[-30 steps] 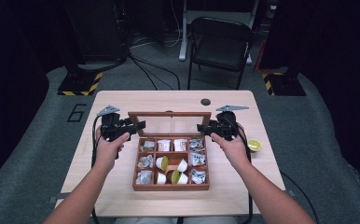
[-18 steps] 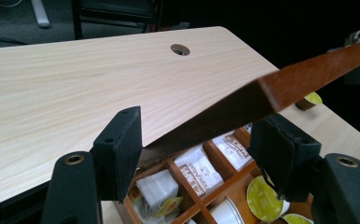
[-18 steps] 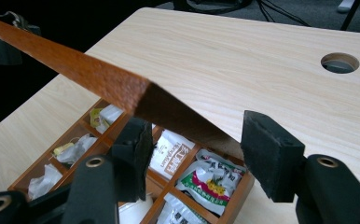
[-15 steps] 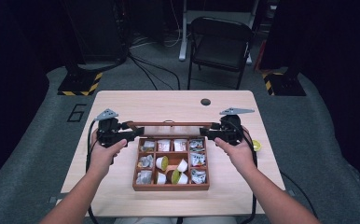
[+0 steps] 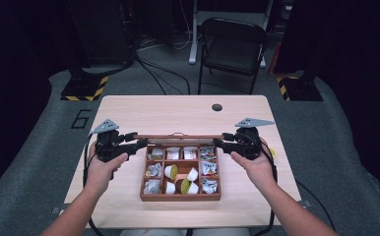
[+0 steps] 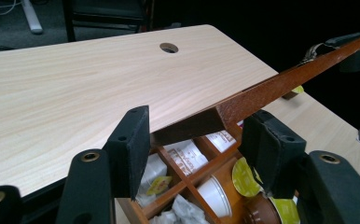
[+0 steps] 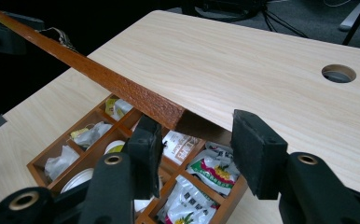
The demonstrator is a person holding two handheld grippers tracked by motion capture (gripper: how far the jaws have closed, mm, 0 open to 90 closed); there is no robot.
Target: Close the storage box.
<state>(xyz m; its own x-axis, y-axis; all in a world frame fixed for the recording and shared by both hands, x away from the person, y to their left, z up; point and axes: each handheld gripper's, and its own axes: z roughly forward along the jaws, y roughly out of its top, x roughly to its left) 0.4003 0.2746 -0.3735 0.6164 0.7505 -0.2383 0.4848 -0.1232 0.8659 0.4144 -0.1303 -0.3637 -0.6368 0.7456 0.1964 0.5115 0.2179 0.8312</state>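
Wooden box [image 5: 180, 196] sits on pale wood table [image 5: 178, 113], dark room.

lid [image 5: 178, 136]: brown wooden frame hinged at the box's far edge, tilted partway down over the compartments; its left corner sits between my left fingers [image 6: 130, 149], its right corner between my right fingers [image 7: 257, 151].
box [image 5: 180, 196]: shallow wooden tray of nine compartments, flat on the desk just below my fingers, holding sachets and small pods.
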